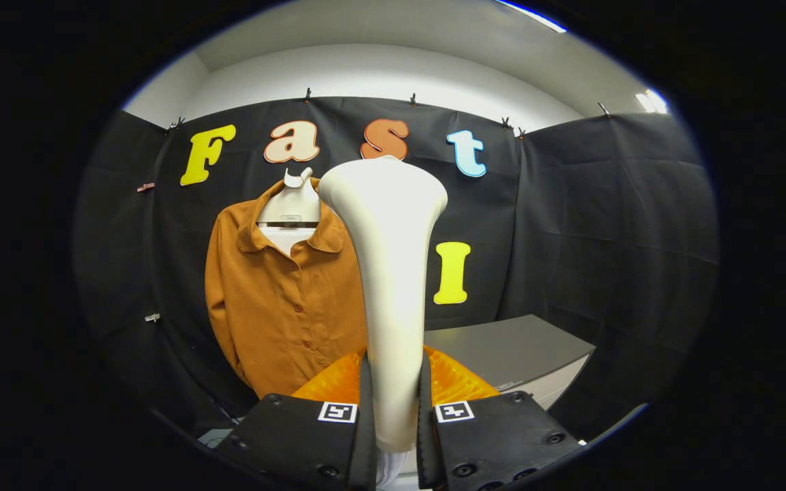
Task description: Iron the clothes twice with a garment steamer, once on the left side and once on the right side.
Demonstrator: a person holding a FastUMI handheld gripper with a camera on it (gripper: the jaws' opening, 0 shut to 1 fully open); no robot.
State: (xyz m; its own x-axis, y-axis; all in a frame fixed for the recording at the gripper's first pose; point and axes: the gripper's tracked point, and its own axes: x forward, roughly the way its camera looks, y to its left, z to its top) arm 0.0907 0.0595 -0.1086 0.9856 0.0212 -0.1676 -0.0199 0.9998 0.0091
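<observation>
White steamer (pixel 390 273) upright, clamped between both claw (pixel 393 409) fingers.

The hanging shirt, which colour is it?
Plain orange-brown shirt, clearest in the gripper view.

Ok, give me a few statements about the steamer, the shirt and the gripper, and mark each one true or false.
1. The gripper is shut on the garment steamer. True.
2. The shirt lies flat on the table. False: it hangs on a hanger against the booth wall.
3. The steamer's head is pressed on the shirt. False: it stands upright, clear of the fabric.
4. A grey table stands beside the shirt. True.
</observation>
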